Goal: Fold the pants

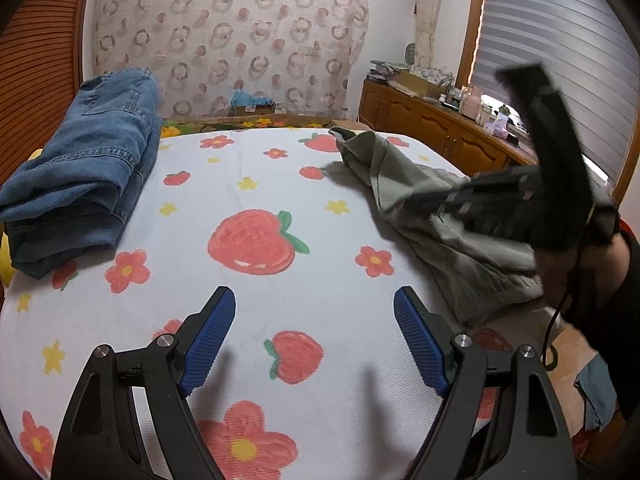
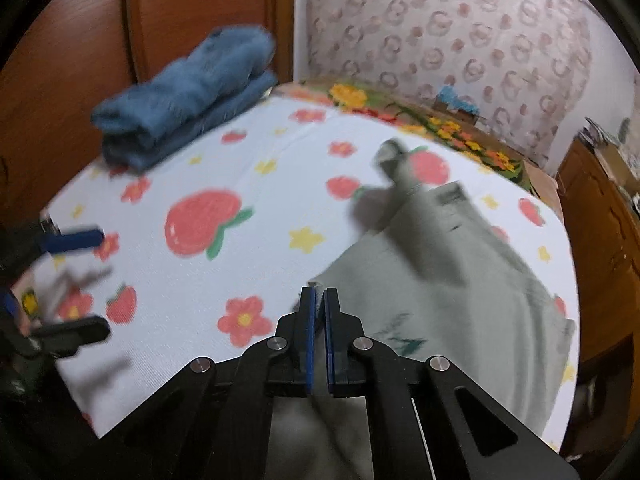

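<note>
Grey-green pants [image 1: 432, 216] lie crumpled on the right side of the bed, reaching toward the far edge. In the right wrist view the pants [image 2: 460, 280] spread ahead and to the right. My right gripper [image 2: 319, 300] is shut on an edge of the pants fabric near the bed's front; it shows blurred in the left wrist view [image 1: 500, 200]. My left gripper [image 1: 315, 312] is open and empty above the bedsheet, left of the pants. It appears at the left edge of the right wrist view [image 2: 68, 280].
Folded blue jeans [image 1: 84, 168] are stacked at the bed's far left corner, by a wooden wardrobe [image 2: 120, 40]. The strawberry-and-flower sheet [image 1: 256, 184] covers the bed. A wooden sideboard [image 1: 440, 128] with clutter stands at the right, under a window.
</note>
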A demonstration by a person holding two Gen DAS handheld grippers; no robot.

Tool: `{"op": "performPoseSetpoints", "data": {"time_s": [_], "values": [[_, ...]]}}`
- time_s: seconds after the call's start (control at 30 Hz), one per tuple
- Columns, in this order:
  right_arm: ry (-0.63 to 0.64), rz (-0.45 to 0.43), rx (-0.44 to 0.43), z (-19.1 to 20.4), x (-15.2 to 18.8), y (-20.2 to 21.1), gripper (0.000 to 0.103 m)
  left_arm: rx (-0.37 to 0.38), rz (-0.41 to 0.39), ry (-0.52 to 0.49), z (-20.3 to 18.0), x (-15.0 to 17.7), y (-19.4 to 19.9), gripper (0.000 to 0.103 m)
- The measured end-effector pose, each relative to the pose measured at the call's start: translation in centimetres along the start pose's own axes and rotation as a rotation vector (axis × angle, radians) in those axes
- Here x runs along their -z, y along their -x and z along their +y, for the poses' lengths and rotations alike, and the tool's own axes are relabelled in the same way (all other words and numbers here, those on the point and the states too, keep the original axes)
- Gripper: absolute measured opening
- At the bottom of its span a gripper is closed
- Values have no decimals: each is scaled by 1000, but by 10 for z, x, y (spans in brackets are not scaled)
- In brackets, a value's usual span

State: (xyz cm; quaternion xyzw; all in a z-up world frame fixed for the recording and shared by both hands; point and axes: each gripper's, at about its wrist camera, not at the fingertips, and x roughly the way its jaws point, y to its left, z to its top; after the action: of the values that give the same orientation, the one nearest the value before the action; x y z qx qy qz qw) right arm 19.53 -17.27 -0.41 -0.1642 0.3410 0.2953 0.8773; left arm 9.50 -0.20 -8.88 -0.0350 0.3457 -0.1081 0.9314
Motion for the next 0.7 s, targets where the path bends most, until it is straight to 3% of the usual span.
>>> {"op": "performPoseSetpoints", "data": {"time_s": [0.3,0.7], "values": [[-91,-32,71,-50,3,27,4,22,23,-26,-14,4,-10,82],[-133,-2,190,-83,-4,14,4,28,31,-42,-22,7,-13,82]]}}
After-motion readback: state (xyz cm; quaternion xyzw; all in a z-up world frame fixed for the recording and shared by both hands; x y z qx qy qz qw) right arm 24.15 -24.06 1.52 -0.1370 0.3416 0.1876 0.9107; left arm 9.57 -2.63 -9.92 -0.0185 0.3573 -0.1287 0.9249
